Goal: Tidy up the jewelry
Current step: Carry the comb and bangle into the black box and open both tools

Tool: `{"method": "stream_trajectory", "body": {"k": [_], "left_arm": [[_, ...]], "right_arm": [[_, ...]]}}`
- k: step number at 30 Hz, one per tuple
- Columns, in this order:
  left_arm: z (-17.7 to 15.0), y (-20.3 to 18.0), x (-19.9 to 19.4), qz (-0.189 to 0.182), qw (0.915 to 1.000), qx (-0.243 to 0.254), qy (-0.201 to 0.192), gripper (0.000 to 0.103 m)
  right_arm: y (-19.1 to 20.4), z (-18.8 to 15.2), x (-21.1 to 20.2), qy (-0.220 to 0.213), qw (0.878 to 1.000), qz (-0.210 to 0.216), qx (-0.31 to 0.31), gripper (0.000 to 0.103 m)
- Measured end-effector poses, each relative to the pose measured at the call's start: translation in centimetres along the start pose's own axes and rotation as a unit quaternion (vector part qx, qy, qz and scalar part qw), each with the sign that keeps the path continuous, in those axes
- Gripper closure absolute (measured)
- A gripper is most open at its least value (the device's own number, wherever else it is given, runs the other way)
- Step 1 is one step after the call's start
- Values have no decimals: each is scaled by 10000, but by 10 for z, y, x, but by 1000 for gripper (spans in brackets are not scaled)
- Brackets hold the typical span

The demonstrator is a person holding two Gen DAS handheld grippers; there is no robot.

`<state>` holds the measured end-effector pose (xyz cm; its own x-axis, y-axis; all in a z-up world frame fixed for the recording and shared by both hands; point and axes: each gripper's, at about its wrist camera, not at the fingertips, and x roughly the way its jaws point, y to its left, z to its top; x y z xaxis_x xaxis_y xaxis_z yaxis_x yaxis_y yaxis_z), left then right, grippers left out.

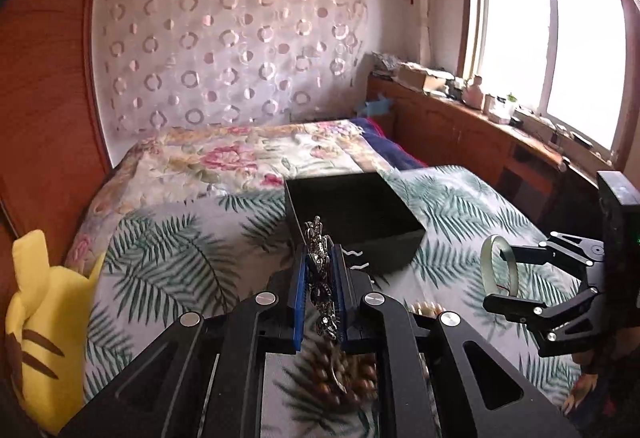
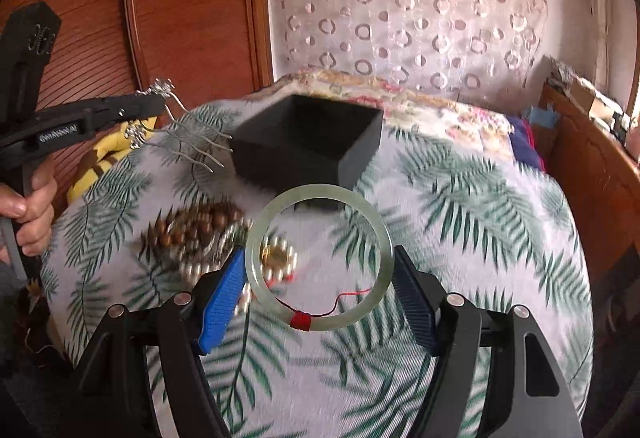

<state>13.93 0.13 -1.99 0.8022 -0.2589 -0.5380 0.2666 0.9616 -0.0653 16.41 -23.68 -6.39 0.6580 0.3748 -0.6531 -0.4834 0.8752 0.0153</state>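
Jade bangle [image 2: 318, 258]: pinched across its width between the spread right tongs [image 2: 320, 290], lifted above the bed [image 2: 460, 238]. Silver hair comb [image 1: 322, 278]: clamped in the nearly closed left tongs [image 1: 322, 290]. Black box [image 2: 308, 133]: just ahead of both, open-topped. Bead bracelets [image 2: 196, 230]: on the bed below.

- The beads [image 2: 192, 234] left of centre in the right wrist view are motion-blurred; single pieces run together.
- In the left wrist view, the comb [image 1: 322, 270] has its teeth hidden between the pads.
- The plush [image 1: 44, 326] is cut by the lower left edge.
- Sill clutter [image 1: 496, 105] at right is too small to identify.
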Motion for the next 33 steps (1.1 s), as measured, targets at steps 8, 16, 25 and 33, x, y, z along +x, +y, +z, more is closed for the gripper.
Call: {"method": "stream_trajectory", "body": {"k": [8, 16, 25, 33], "left_arm": [[32, 4, 32, -108, 9998, -145, -85, 93], [34, 2, 87, -204, 9992, -217, 258, 93], [31, 8, 97, -221, 9987, -378, 266, 57], [20, 20, 69, 106, 9992, -388, 70, 29]], "right_arm": [[-4, 49, 15, -229, 9996, -57, -177, 29], [-14, 73, 43, -118, 9997, -46, -219, 29], [-19, 83, 70, 56, 9997, 116, -214, 29], [-15, 93, 96, 187, 9993, 262, -207, 29]]}}
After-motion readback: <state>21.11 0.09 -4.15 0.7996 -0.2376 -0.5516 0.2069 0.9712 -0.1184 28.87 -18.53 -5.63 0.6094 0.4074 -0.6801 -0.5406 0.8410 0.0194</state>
